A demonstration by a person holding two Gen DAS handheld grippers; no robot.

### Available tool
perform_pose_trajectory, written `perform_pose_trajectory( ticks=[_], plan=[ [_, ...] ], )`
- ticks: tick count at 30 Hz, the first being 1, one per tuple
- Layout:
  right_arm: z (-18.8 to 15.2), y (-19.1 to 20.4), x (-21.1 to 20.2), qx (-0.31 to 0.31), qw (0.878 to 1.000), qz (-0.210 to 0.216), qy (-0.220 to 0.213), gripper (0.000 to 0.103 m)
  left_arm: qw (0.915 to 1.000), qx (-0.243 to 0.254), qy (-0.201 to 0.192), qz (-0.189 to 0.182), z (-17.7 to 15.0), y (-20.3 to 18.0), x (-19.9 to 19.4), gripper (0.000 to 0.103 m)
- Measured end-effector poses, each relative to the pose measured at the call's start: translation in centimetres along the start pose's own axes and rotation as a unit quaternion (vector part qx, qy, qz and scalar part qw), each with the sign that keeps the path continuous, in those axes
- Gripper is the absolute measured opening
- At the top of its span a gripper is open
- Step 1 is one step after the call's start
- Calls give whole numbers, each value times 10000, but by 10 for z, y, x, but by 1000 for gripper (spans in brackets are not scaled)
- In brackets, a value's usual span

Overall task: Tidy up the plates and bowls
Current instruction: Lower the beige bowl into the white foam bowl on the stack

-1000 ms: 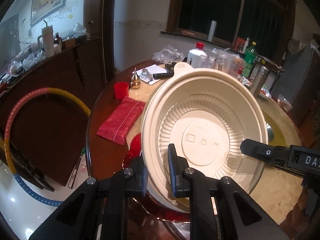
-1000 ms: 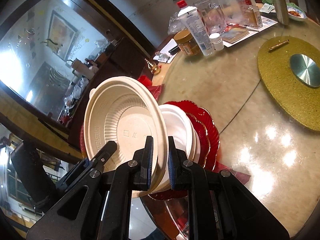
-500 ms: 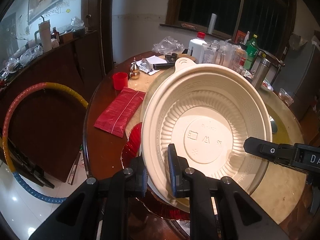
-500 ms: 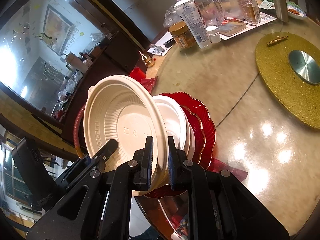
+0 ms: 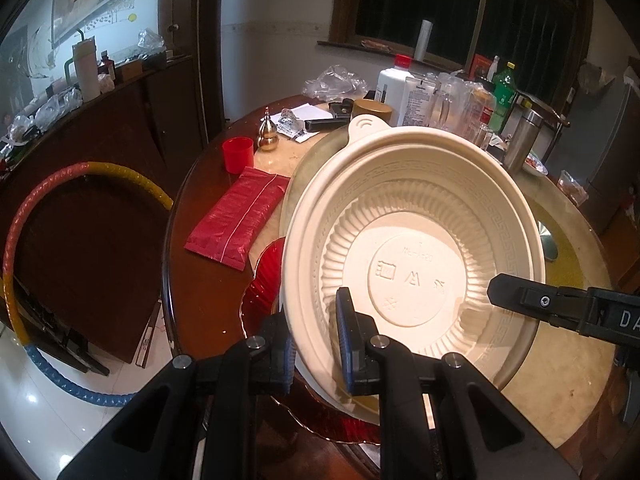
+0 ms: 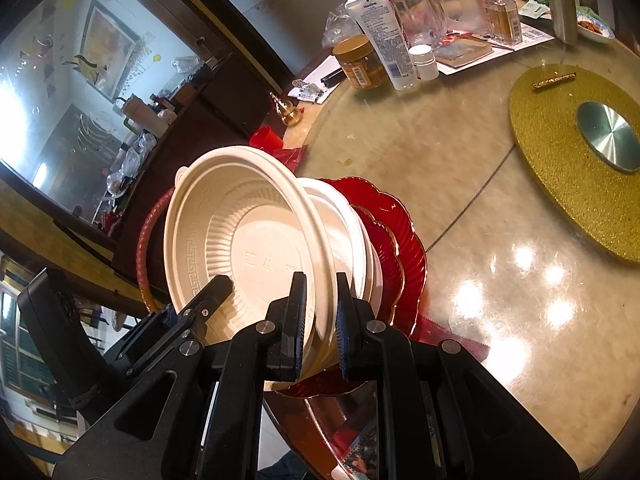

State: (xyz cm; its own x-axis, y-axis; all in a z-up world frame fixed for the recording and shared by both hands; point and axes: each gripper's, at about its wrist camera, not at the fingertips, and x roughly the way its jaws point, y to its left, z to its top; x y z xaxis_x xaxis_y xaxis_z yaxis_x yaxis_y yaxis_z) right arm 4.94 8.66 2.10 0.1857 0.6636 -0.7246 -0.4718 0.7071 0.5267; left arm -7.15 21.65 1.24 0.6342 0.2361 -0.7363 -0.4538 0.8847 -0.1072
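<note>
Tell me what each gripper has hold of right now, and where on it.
Both hold the cream bowl by its rim: the left gripper on the near-left edge, the right gripper on the opposite edge, one finger inside and one outside.

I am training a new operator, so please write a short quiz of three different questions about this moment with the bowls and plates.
1. True or false: both grippers clamp the rim of the cream bowl.
2. What lies under the stacked bowls? A) red plates B) a metal tray C) a newspaper
3. Fill in: left of the bowl lies a red ____.

Key:
1. True: left gripper and right gripper each hold the rim.
2. A, the red plates.
3. Packet.
</note>
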Motion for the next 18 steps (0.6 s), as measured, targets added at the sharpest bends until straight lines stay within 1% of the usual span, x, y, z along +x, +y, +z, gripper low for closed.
perform_pose_trajectory(
  ticks=[5, 13, 18],
  plan=[
    [0, 1, 1, -8, 10000, -7, 14, 13, 10000, 22, 19, 1, 1, 0, 1, 17],
    [0, 6, 2, -113, 9998, -134, -7, 13, 10000, 53, 32, 42, 2, -1, 2, 18],
    [2, 10, 1, -250, 9992, -316, 22, 13, 9999, 125, 57, 91, 4, -3, 3, 19]
  ],
)
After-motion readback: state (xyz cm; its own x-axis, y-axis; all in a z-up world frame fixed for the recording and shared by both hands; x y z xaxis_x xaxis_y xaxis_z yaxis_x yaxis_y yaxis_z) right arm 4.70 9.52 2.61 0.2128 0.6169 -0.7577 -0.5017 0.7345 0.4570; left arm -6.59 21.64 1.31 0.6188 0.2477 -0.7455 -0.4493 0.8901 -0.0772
